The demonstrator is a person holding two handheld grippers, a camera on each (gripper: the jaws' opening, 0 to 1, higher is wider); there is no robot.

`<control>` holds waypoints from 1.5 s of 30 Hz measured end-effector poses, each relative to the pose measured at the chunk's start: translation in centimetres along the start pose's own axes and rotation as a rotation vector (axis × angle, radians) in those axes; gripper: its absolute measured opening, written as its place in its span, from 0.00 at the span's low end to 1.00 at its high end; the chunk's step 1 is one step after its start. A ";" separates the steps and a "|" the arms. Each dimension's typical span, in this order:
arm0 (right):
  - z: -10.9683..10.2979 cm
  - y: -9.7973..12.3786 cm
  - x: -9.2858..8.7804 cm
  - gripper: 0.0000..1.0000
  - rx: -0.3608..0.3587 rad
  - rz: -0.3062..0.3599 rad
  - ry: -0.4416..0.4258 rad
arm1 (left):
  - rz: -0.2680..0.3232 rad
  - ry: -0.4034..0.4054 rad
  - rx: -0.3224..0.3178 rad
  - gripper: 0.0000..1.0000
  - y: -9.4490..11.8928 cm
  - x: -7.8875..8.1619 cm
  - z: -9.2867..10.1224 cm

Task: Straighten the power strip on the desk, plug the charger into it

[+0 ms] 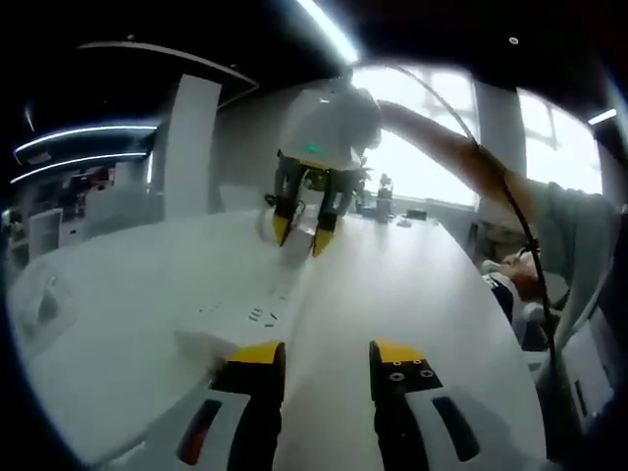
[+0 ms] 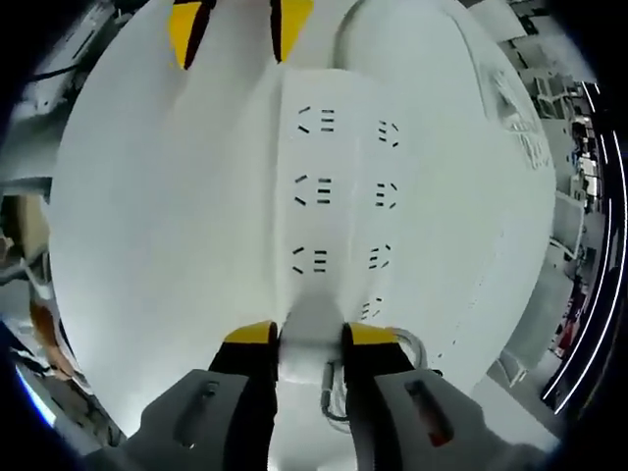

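Note:
A white power strip point(image 2: 343, 186) with two rows of sockets lies lengthwise on the white desk point(image 2: 147, 196). My right gripper point(image 2: 311, 336) is shut on a white charger point(image 2: 312, 319) at the strip's near end; whether it touches the strip I cannot tell. A white cable point(image 2: 339, 397) loops below it. In the left gripper view the strip point(image 1: 260, 309) runs away from me, and the right gripper point(image 1: 302, 234) holds the charger point(image 1: 297, 247) at its far end. My left gripper point(image 1: 327, 355) is open just right of the strip's near end, with bare desk between its jaws. Its yellow tips also appear as the left gripper point(image 2: 235, 27).
A person's arm point(image 1: 461, 147) and a black cable point(image 1: 520, 226) reach in along the desk's right side point(image 1: 432, 294). Small objects point(image 1: 385, 201) stand at the desk's far end by the windows. A white tray point(image 1: 44, 304) sits at the left edge.

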State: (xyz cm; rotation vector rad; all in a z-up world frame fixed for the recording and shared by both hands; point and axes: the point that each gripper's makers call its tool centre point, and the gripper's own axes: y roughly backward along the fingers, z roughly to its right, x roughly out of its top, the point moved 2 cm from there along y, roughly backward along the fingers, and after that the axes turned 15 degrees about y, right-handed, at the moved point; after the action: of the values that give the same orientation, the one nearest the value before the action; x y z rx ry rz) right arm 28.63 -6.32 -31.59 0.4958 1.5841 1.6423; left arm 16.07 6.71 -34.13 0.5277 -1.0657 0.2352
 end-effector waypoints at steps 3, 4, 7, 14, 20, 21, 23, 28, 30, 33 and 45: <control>0.1 -0.1 -0.3 0.24 0.009 0.098 -0.055 | -0.002 0.005 0.000 0.35 0.0 -0.1 -0.1; 0.0 -0.2 -0.7 0.24 0.011 0.110 -0.071 | -0.004 0.007 0.002 0.35 0.0 -0.2 -0.1; 0.1 -0.2 -0.7 0.24 0.002 0.126 -0.073 | -0.004 0.006 0.002 0.35 0.1 -0.1 -0.1; 0.3 -0.6 -0.1 0.25 0.078 0.005 0.011 | -0.005 0.005 -0.006 0.35 0.0 -0.2 0.2; 0.1 -0.6 -0.5 0.25 0.011 0.181 -0.088 | -0.010 0.004 -0.015 0.35 0.0 -0.3 0.5; -0.1 -0.6 -0.5 0.25 0.010 0.177 -0.086 | -0.009 0.003 -0.022 0.35 0.0 -0.2 0.7; -0.1 -0.7 -0.2 0.25 0.006 0.164 -0.067 | -0.004 0.004 -0.030 0.35 0.0 -0.1 0.9; 0.0 -0.9 0.0 0.25 0.033 0.107 -0.025 | -0.012 0.006 -0.023 0.35 -0.2 -0.3 0.8; -0.1 -0.9 -0.2 0.26 0.000 0.148 -0.045 | -0.018 0.006 -0.021 0.35 -0.3 -0.4 0.7; -0.2 -1.0 -0.4 0.26 -0.018 0.173 -0.058 | -0.022 0.013 -0.016 0.35 -0.3 -0.6 0.6; -0.1 -1.6 0.0 0.27 -0.052 0.143 -0.045 | -0.015 0.013 -0.015 0.35 -0.3 -0.3 0.5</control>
State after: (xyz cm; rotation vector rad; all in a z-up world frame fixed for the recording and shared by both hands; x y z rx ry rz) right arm 28.98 -6.58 -33.15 0.6269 1.4981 1.7621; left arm 15.70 6.19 -34.31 0.5199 -1.0499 0.2168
